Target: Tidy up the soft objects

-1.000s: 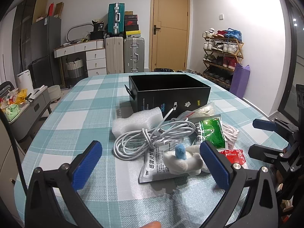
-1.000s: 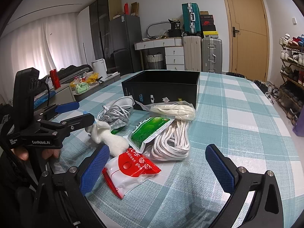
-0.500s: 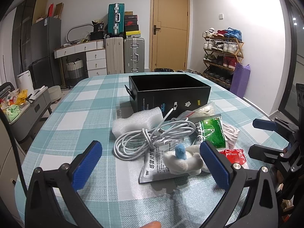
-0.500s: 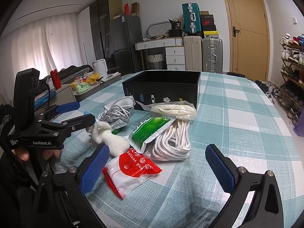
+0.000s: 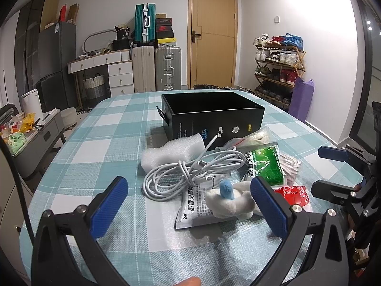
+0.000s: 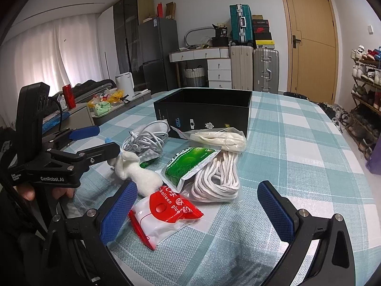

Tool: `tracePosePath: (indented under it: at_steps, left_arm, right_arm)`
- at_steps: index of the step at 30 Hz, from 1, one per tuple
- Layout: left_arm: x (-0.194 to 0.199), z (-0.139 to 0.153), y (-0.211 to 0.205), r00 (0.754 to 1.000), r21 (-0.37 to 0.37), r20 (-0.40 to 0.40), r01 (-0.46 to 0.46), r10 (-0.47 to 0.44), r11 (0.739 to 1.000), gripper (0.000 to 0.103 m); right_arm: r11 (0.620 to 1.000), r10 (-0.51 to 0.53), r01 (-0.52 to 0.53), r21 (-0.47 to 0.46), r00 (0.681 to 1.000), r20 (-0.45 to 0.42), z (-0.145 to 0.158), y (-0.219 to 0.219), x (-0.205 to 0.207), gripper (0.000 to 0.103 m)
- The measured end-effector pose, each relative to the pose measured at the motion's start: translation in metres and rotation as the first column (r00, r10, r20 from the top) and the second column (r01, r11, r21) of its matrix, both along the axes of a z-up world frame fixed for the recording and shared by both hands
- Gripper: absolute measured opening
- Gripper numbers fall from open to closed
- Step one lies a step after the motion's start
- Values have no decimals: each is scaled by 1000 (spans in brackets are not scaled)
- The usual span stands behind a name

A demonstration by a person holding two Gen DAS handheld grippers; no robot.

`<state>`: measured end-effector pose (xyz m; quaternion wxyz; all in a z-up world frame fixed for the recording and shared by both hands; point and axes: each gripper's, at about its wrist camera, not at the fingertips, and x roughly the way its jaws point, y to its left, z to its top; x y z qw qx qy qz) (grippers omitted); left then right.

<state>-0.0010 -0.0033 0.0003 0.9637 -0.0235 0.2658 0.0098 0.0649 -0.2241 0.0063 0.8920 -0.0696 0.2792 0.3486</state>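
Soft objs: heap on checked table (image 5: 100, 128), just in front of black box (image 5: 214, 114). Heap = foam (image 5: 171, 152), cable coil (image 5: 188, 174), plush (image 5: 228, 200), sachet (image 5: 193, 207) under plush, green pouch (image 6: 188, 162), rope (image 6: 214, 178), second bagged rope (image 6: 221, 138) against box front, balloon-glue pack (image 6: 164, 212) nearest R side.

Change vs 1 s / 0.5 s ago: practically none. Items in same spots, both tools in same pose; R view drifted a hair, nothing more. Reads as a pause at the start: no pick begun, whole sort left to do.

L gripper (image 5: 188, 205): jaws spread wide, holding nothing, low over table near edge; its R pad sits close by plush. R gripper (image 6: 197, 209): also spread, unloaded, glue pack between its pads but not touched.

Containers: box is only one, lid off. Interior walls dark; floor hidden from both views, nothing shows above rim, so contents can't be confirmed. Likely the drop target.
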Motion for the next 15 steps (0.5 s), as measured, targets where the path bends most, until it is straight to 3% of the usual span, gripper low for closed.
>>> tracePosePath:
  at_steps: [15]
  left_arm:
    - [-3, 8, -5, 1000, 29, 12, 10, -10, 1000, 103]
  right_arm:
    - [996, -37, 34, -79, 998, -42, 1, 13, -9, 103]
